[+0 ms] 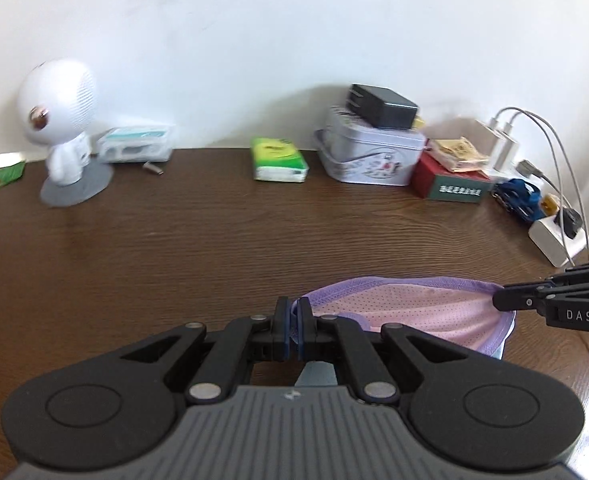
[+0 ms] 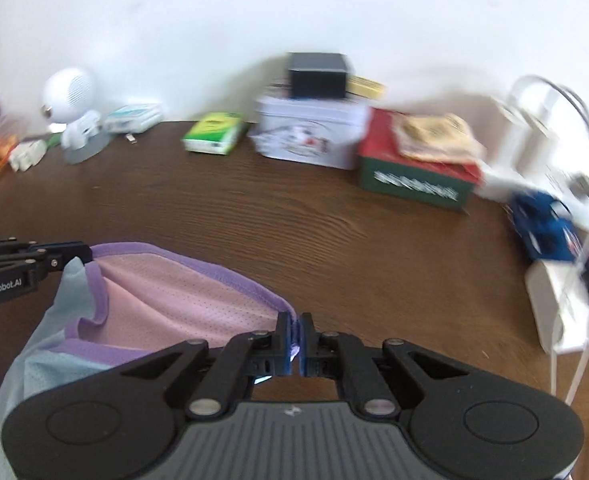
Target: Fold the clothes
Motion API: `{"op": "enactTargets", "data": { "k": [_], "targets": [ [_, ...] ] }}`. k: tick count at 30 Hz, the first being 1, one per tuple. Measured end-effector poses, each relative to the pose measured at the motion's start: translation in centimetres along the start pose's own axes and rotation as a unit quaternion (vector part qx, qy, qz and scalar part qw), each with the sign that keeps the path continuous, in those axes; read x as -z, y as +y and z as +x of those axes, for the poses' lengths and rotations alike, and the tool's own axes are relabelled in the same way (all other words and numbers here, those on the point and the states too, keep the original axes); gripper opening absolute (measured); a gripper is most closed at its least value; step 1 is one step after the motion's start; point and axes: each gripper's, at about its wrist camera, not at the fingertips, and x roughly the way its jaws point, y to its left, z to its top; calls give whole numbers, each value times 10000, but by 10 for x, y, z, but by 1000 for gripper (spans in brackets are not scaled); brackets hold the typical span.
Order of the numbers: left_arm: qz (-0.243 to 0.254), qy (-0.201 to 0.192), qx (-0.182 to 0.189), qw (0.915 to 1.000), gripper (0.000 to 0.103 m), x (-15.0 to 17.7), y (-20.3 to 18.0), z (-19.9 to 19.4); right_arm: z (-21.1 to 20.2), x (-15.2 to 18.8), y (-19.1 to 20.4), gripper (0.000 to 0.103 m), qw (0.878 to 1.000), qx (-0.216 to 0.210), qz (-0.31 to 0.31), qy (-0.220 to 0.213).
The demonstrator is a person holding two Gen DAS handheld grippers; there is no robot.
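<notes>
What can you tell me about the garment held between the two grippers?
The garment is small, of pink perforated mesh with purple binding along its edges and a pale blue panel hanging below. It is stretched in the air over the wooden table, its purple edge pinched by the left gripper at one end and the right gripper at the other.

The right tool (image 1: 502, 300) is showing the letters "DAS" on its side, and the left tool (image 2: 88, 254) is carrying "GenRobot.AI"; the box lettering is too blurred.

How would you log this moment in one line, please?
left gripper: shut on garment | right gripper: shut on garment | garment stretched between them above table
</notes>
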Motion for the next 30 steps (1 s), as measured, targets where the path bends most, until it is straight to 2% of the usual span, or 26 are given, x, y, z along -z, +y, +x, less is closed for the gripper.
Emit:
{"op": "enactTargets", "data": {
  "k": [7,9,10,11,12,14,18,21,23,26,27,29,30],
  "targets": [
    [-316,-13,-283,9991,3,4,4,-17,-8,-1,6,3,9986,167,-100,-490],
    [-475,-184,-304,9982,11,5,8,-28,-10,-2,8,4,9977,216,-133,-632],
    [-596,-300,-361,9971,53,5,10,-35,-12,-2,9,24,9971,241,-150,-704],
    [-794,-475,-504,9944,100,5,13,-45,-13,-2,10,50,9965,265,-166,-775],
    [-982,-683,-608,9910,101,6,15,-54,-14,-3,11,101,9958,289,-183,-847],
    [-1063,-952,-649,9876,103,5,15,-67,-23,-3,7,103,9940,68,-41,-1091],
    [-421,-832,-842,9921,103,1,2,-85,-46,2,7,103,9909,-149,127,-1329],
    [-66,-670,-815,9944,103,19,-6,-109,-74,19,14,103,9898,-218,50,-1405],
    [42,-590,-559,9967,103,53,-13,-136,-96,39,20,103,9881,-236,10,-1518],
    [429,-664,-205,9967,103,133,-32,-182,-135,99,26,103,9841,-588,-238,-1658],
    [638,-702,-211,9953,103,157,-38,-193,-145,123,29,103,9836,-713,-306,-1626],
    [1111,-694,-466,9903,103,206,-53,-208,-165,172,35,103,9829,-906,-506,-1522],
    [1322,-649,-592,9873,103,227,-60,-216,-168,193,39,103,9839,-849,-624,-1442]
  ]
}}
